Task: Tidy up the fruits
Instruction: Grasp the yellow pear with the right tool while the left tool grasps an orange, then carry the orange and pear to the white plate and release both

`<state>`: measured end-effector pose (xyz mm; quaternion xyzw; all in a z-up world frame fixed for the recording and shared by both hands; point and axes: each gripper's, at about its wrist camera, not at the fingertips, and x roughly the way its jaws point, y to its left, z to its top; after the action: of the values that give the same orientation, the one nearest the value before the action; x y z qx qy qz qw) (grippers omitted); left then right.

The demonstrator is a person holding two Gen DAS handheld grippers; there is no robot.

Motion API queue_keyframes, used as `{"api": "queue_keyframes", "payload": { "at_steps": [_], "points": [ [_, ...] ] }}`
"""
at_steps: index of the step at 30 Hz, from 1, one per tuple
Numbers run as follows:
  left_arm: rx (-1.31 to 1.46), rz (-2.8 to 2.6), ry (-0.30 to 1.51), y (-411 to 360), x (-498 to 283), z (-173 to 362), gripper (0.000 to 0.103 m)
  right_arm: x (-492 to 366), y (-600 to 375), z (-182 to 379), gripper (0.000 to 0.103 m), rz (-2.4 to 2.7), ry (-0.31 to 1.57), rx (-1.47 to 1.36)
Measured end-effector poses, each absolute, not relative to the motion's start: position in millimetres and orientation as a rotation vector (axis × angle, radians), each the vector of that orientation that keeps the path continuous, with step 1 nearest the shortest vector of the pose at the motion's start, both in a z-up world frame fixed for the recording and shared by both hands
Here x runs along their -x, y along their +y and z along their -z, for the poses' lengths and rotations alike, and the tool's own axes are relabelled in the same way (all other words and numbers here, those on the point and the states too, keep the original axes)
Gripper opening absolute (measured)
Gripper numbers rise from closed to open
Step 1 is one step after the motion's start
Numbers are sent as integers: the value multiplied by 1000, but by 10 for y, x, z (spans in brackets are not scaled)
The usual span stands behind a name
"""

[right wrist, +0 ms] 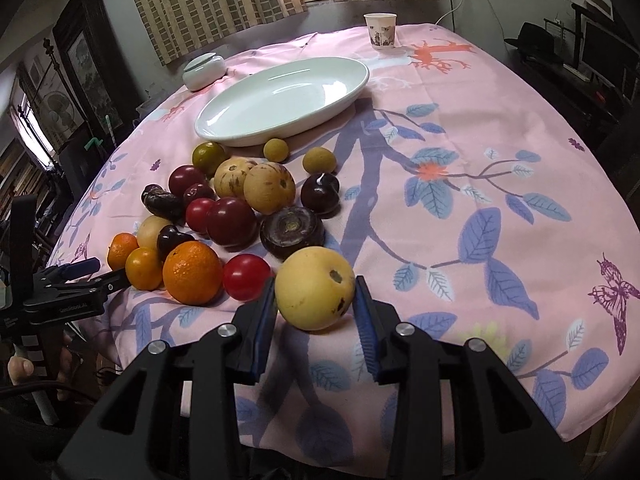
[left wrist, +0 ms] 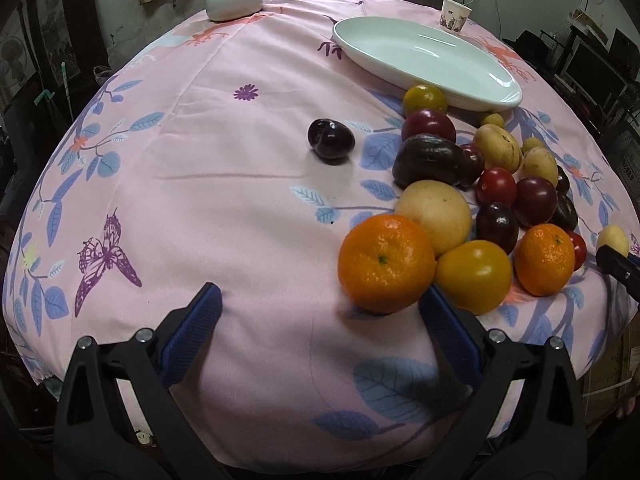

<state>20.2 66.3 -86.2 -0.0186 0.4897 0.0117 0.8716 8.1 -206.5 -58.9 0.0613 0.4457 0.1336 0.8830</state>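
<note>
A pile of fruit lies on the pink floral tablecloth: oranges, red and dark plums, yellow-brown round ones. My right gripper is shut on a pale yellow fruit at the near edge of the pile, blue pads pressed on both its sides. The left wrist view catches that fruit and a right finger at the far right. My left gripper stands open low over the cloth, its right pad beside a big orange. A white oval plate lies empty behind the pile.
One dark plum lies apart, left of the pile. A paper cup and a white lidded jar stand at the far edge. The left gripper and a hand show at the left. Furniture surrounds the table.
</note>
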Motion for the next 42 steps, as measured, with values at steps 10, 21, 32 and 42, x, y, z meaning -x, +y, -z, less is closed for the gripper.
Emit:
{"api": "queue_keyframes", "payload": {
  "at_steps": [10,21,32,42],
  "points": [
    [-1,60,973,398,-247,830,44,-99,-1890,611,38,-271,931,-49],
    [38,81,968,444,-206,813,44,-298,-1883,777,37,-260,927,-37],
    [64,103,917,524,-125,523,44,-171,-1831,464,37,-290,844,-31],
    [9,137,882,366,-562,258,44,-676,-1710,290,38,-379,829,-30]
  ]
}}
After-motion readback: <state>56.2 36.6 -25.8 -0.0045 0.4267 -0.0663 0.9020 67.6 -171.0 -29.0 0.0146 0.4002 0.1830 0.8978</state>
